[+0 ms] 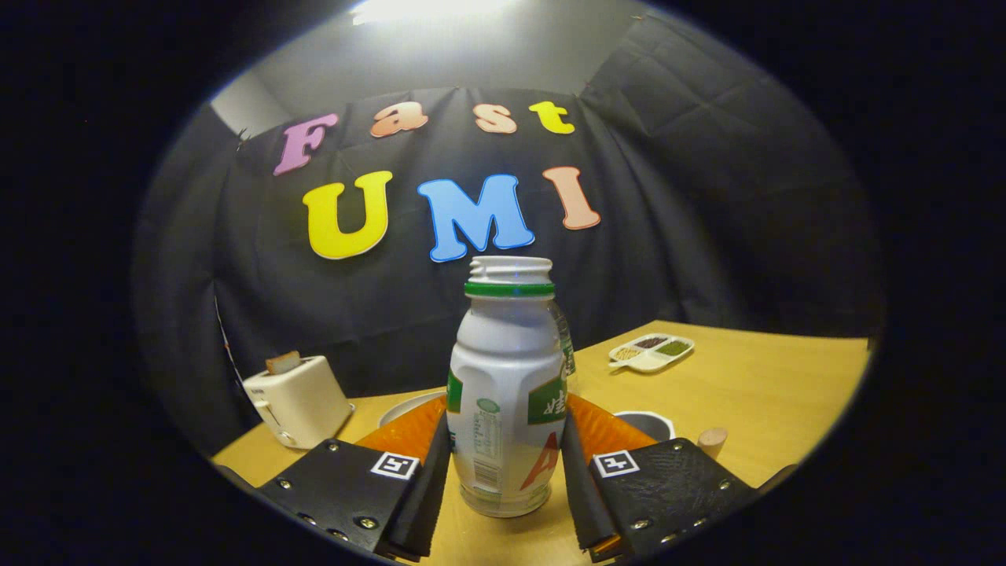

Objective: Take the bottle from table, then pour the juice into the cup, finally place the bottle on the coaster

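Now we note one table [754, 377]; one toaster [299, 399] far left. Our gripper [507, 464]: jaws narrowed, both fingers pressed on one uncapped bottle [507, 393], upright between them. One cup [648, 424] behind right finger; one sectioned dish [652, 352] beyond.

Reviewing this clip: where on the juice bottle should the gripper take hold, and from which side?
Grip the bottle on its broad, straight-sided body, below the narrowing shoulder, coming in level from the front. It stands upright with no cap, and the gripper already has a finger against each flank there.
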`<state>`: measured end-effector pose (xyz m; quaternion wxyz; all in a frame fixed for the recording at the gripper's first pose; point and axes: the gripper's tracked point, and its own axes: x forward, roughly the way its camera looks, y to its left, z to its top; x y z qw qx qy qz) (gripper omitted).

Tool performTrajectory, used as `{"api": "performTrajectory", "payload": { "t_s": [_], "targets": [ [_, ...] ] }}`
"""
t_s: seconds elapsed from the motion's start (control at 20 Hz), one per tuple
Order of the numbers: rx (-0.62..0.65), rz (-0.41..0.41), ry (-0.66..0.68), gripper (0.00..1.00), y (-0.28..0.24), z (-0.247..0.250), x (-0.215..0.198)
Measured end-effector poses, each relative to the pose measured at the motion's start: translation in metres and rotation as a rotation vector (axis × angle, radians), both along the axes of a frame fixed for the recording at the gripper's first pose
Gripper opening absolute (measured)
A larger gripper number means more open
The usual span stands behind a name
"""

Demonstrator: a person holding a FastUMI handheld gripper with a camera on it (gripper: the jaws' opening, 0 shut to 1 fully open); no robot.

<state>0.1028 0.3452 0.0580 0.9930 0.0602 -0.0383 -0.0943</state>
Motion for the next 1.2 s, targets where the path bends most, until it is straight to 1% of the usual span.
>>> {"api": "performTrajectory", "payload": {
  "t_s": [0.1,0.3,0.5,0.65,0.7,0.8,1.05,1.2],
  "targets": [
    [-0.037,0.009,0.001,0.66,0.011,0.0,0.006],
    [-0.022,0.053,0.018,0.66,0.025,-0.018,0.03],
    [-0.121,0.055,0.095,0.66,0.031,-0.042,0.054],
    [-0.174,0.064,0.15,0.66,0.039,-0.057,0.063],
    [-0.194,0.065,0.15,0.66,0.039,-0.054,0.071],
    [-0.216,0.063,0.162,0.66,0.043,-0.053,0.073],
    [-0.224,0.051,0.173,0.66,0.039,-0.052,0.073],
    [-0.128,0.065,0.145,0.66,0.033,-0.053,0.072]
  ]
}}
